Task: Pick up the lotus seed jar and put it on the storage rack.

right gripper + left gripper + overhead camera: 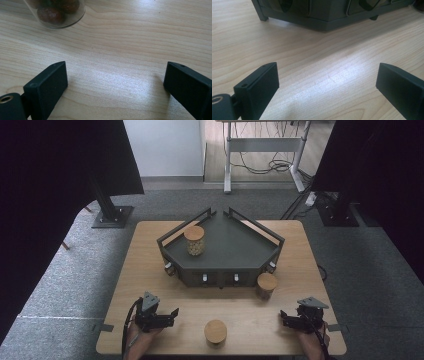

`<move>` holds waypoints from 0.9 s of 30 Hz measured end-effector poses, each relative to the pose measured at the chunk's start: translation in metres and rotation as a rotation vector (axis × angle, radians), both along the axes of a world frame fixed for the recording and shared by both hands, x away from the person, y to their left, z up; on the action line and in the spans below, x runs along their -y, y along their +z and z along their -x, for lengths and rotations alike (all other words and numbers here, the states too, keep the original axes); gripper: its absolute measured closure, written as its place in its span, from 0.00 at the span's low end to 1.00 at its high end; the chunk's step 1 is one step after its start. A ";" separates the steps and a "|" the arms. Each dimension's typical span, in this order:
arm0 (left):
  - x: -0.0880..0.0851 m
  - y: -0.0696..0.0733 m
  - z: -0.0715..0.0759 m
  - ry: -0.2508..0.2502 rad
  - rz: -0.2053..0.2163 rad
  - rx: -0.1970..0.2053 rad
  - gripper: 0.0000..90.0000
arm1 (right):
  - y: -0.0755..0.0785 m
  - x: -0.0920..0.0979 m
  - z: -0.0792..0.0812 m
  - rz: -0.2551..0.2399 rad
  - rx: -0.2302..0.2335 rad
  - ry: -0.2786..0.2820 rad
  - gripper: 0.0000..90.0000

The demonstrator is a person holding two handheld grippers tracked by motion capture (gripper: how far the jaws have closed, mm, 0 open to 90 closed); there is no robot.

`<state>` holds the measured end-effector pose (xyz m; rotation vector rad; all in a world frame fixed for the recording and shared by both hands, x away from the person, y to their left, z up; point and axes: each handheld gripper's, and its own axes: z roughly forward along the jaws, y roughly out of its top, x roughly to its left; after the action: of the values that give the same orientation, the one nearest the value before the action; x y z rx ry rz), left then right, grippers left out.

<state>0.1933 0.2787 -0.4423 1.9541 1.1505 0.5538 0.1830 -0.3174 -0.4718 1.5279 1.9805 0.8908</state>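
Gaping wide, both claws (176, 311) (281, 314) empty.

Each black gripper, left (172, 313) and right (283, 316), carries a grey three-cornered plate, black cable and flat rectangular jaws.

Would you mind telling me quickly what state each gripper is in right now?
Left gripper: open, holding nothing, over bare table.
Right gripper: open, holding nothing, a jar ahead of it.
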 end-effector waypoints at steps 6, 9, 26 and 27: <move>0.000 -0.004 -0.002 0.002 -0.011 -0.020 0.05 | 0.000 0.000 0.000 0.000 0.000 0.000 0.05; 0.000 -0.005 -0.003 0.001 -0.016 -0.030 0.05 | 0.000 0.000 0.000 0.000 -0.001 -0.001 0.05; 0.001 -0.011 -0.007 0.005 -0.046 -0.089 0.06 | 0.000 0.000 0.000 0.000 0.000 -0.001 0.05; 0.002 -0.011 -0.008 0.005 -0.048 -0.093 0.06 | 0.000 0.000 0.000 0.000 -0.001 -0.001 0.05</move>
<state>0.2009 0.2772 -0.4532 2.0372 1.2093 0.5023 0.1830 -0.3170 -0.4717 1.5298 1.9797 0.8900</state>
